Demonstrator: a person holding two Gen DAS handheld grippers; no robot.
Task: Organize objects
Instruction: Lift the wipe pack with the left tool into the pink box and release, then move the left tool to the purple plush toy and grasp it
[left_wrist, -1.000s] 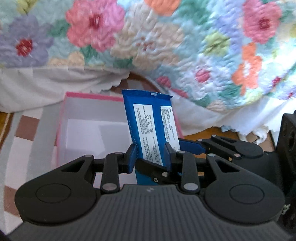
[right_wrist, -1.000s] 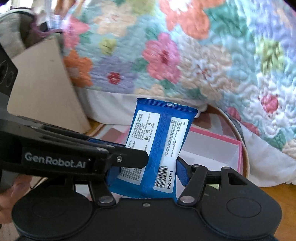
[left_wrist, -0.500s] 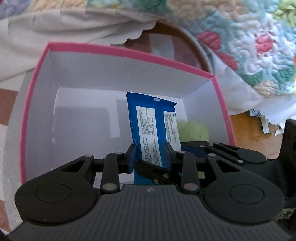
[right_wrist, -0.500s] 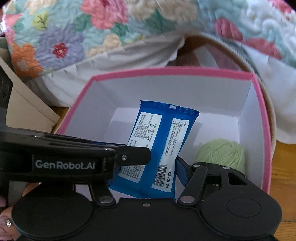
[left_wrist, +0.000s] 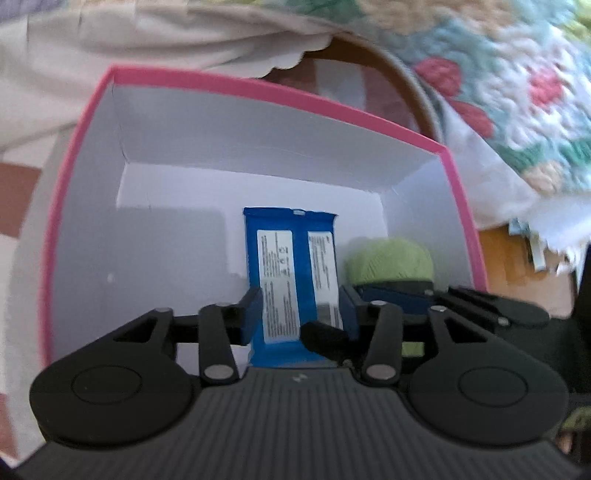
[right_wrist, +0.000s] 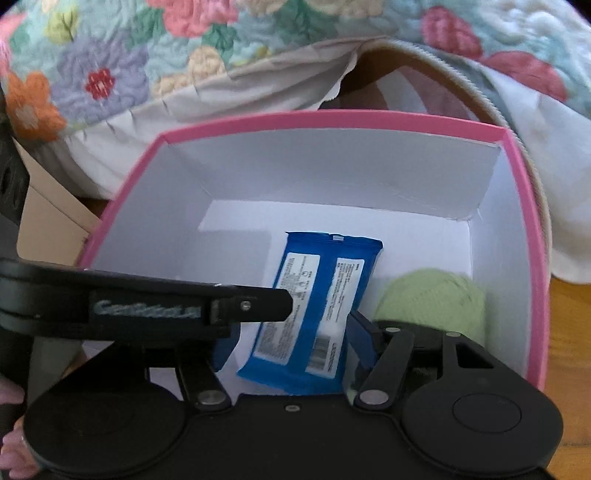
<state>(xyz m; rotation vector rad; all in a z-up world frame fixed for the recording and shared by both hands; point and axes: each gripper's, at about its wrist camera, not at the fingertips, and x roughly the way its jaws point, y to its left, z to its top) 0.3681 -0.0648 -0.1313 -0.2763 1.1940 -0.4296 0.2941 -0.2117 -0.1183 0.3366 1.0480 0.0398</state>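
A blue snack packet with white labels leans low inside the pink-rimmed white box. My left gripper straddles its near end and its jaws are opening, with a sliver of gap at each blue pad. My right gripper also brackets the packet, open, with white box floor showing beside its left pad. In the right wrist view one black finger of the left gripper crosses in front of the packet. A green yarn ball sits in the box's right corner, beside the packet.
A floral quilt hangs over the bed just behind the box. A brown cardboard box stands at the left. Wooden floor shows to the right. A person's fingers are at the lower left edge.
Both grippers came down from in front of the quilt into the box with the packet. The left jaws have since spread apart, and the packet now sits lower, leaning back.
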